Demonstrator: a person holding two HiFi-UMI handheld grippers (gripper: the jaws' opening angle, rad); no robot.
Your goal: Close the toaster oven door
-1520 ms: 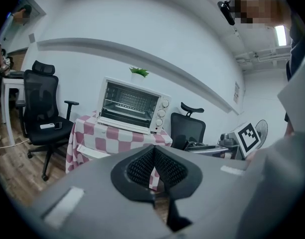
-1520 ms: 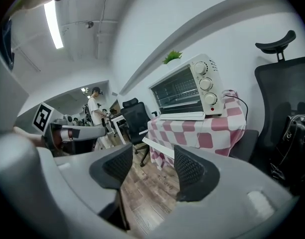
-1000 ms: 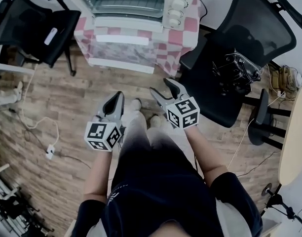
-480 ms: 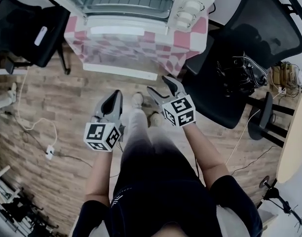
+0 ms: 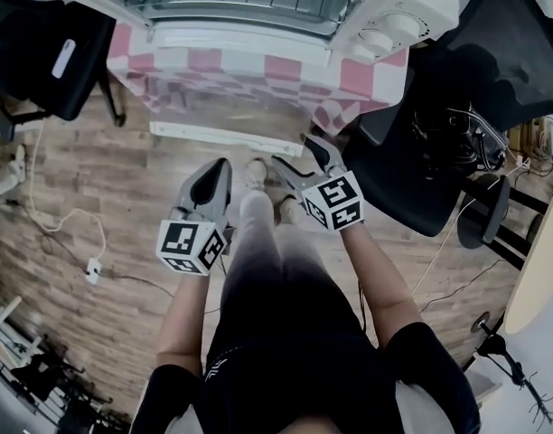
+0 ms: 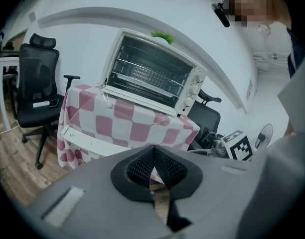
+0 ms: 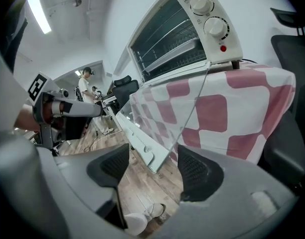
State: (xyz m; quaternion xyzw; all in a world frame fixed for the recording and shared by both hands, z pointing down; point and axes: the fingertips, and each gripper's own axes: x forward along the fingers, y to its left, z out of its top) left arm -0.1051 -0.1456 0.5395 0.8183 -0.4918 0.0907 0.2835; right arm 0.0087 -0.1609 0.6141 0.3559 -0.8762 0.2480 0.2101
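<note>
Here the toaster oven (image 5: pixel 258 3) sits on the checkered-cloth table (image 5: pixel 349 75), its glass door (image 7: pixel 162 118) hanging open. The right gripper (image 5: pixel 292 150) has just been opening its jaws wide; the door's corner shows ahead between them, untouched. The left gripper (image 5: pixel 220 168) is clenched on nothing.
</note>
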